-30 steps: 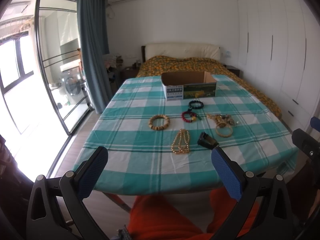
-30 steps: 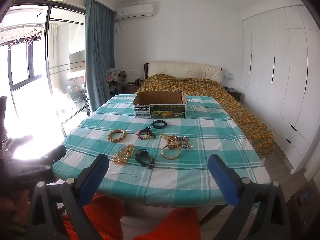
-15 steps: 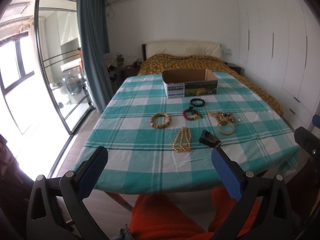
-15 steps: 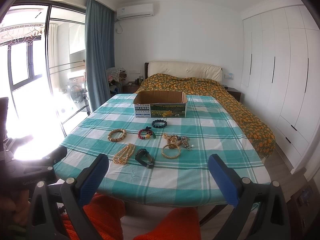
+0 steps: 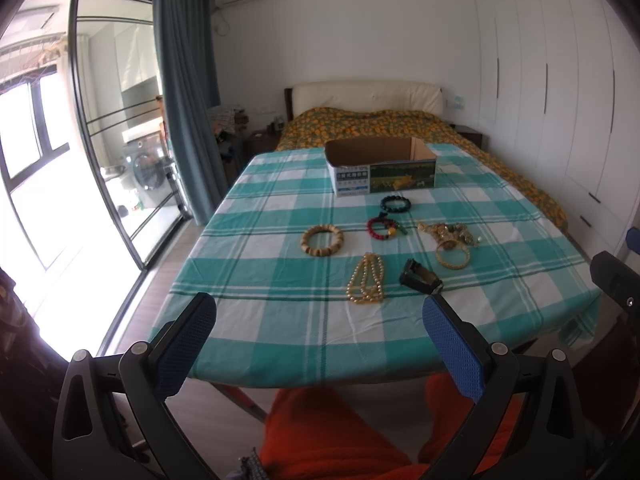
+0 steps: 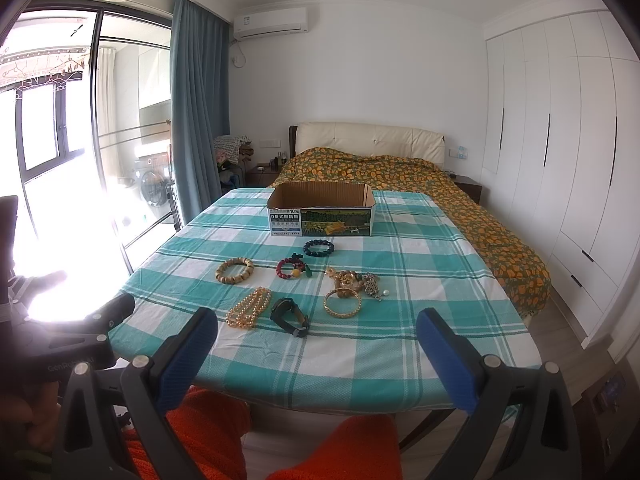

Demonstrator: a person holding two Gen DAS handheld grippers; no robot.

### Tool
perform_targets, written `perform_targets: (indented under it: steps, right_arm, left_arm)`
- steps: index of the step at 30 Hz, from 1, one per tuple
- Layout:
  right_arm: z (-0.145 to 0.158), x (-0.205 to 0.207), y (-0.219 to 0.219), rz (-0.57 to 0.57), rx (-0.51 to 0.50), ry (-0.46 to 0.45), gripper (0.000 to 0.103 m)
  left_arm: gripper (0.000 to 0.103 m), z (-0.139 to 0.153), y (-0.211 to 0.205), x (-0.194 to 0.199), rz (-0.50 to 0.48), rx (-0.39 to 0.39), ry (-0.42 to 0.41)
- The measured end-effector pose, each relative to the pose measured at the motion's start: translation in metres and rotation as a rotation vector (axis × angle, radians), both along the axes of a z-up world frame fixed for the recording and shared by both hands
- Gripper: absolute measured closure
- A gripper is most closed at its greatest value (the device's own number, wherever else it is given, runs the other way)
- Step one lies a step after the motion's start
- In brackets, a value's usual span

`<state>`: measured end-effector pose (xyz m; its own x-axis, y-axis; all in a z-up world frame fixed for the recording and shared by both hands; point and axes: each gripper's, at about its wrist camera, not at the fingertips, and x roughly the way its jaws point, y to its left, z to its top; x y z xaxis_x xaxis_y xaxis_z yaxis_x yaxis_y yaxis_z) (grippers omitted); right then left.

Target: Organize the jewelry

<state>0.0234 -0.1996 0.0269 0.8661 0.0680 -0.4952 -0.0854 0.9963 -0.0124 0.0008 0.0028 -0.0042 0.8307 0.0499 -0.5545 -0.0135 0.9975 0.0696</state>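
Note:
Jewelry lies on a green-checked tablecloth (image 5: 260, 248): a wooden bead bracelet (image 5: 322, 240), a gold bead necklace (image 5: 366, 284), a black watch (image 5: 420, 276), a red bracelet (image 5: 382, 228), a dark bracelet (image 5: 395, 203), a gold bangle (image 5: 452, 258) and a tangle of gold pieces (image 5: 450, 232). An open cardboard box (image 5: 380, 168) stands behind them. My left gripper (image 5: 320, 320) is open and empty, short of the table's near edge. My right gripper (image 6: 318, 330) is open and empty too. The same items show in the right wrist view, with the watch (image 6: 290, 316) nearest.
A bed with an orange-patterned cover (image 6: 400, 168) lies beyond the table. White wardrobes (image 6: 560, 140) line the right wall. A glass sliding door and blue curtain (image 6: 196, 100) are on the left. Orange-clad legs (image 6: 360, 448) are below the grippers.
Both views have shifted only slightly; the left view has drifted a little. Both grippers stay open and nothing on the table has moved.

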Motion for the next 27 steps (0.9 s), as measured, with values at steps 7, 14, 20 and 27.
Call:
perform_targets:
  steps: [7,14,20,27]
  right_arm:
    - [0.0016,-0.0044,0.0018,0.001,0.000,0.000,0.002]
    - [-0.0026,-0.0052,0.0011,-0.012,0.001,0.004,0.002]
    - [-0.0008,-0.0058,-0.0001,-0.020,-0.003,0.005,0.002]
    - [0.0003,-0.0060,0.0000,-0.021,-0.006,0.005,0.002]
  left_arm:
    - [0.000,0.0004,-0.0018,0.0005,0.000,0.001,0.001]
    - [0.000,-0.0011,-0.0020,-0.0005,-0.004,0.011,0.004]
    - [0.000,-0.0021,-0.0033,0.0020,-0.002,0.018,0.017]
    - [0.000,-0.0025,-0.0023,0.0022,0.000,0.022,0.021]
